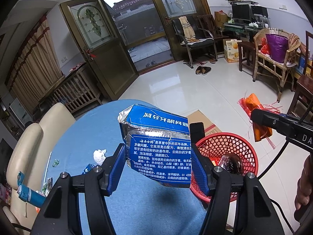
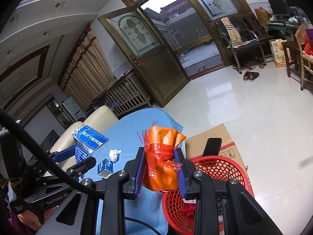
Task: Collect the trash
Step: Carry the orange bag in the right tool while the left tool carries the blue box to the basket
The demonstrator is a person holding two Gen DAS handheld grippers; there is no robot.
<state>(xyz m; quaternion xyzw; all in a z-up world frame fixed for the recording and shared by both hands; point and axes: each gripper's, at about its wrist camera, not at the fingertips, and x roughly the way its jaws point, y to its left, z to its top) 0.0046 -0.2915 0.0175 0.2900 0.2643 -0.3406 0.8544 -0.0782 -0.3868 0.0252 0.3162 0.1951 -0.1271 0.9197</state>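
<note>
Left wrist view: the left gripper has its jaws closed on a crumpled blue toothpaste box, pads pressed against both sides. The box hangs above the blue-covered bench, just left of the red mesh basket.

Right wrist view: the right gripper has its jaws pinched on an orange wrapper bound with red plastic netting. The wrapper sits over the near-left rim of the basket, partly above the bench.

Basket contents: a dark wrapped item and red scraps.

Loose trash on the bench, all left of the basket:
- a crumpled white tissue;
- a small blue carton near the tissue;
- a blue tube at the far-left edge.

A cardboard box stands directly behind the basket.
</note>
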